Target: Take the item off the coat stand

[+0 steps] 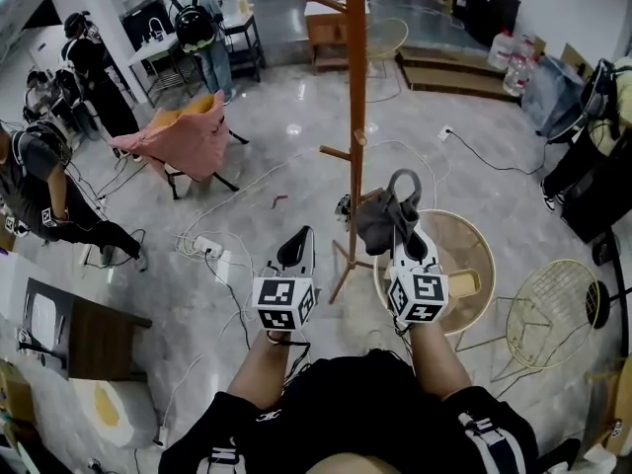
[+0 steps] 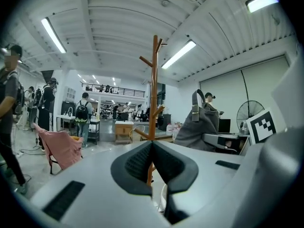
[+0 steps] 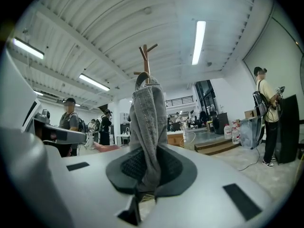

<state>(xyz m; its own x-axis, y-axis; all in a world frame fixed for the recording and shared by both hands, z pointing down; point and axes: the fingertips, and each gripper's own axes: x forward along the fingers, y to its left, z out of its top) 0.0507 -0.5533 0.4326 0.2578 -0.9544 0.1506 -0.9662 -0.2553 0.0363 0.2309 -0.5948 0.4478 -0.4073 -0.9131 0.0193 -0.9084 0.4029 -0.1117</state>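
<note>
Polished grey stone floor (image 1: 464, 181) fills most of my head view. Cables trail across it, people stand at benches in the upper left of the frame, and a round beige wicker seat (image 1: 476, 265) sits at lower right. A tall brown wooden coat stand (image 1: 355, 87) runs up the centre. The task's item, a soft dark grey fabric bag with a looped strap (image 1: 380, 217), sits just right of the pole and low on it, near the centre of the frame. My right gripper (image 1: 403, 237) is clenched on the bag. In the right gripper view the grey cloth comes straight up from between the pinched pads, with the stand's forked top showing behind the strap loop. So the bag lies dead ahead of that gripper, its long axis in line with the jaws, loop end farthest from me and towards the stand. My left gripper (image 1: 296, 250) has its jaws pressed together on nothing. It points at the stand from the lower left of the pole, near the bag but not touching it. In the left gripper view the bag appears apart from the pole, to its right, but I cannot tell whether the loop hangs on a short peg or is free. I judge the next move belongs to the right hand, drawing the bag away from the pole towards the frame's lower right.
</note>
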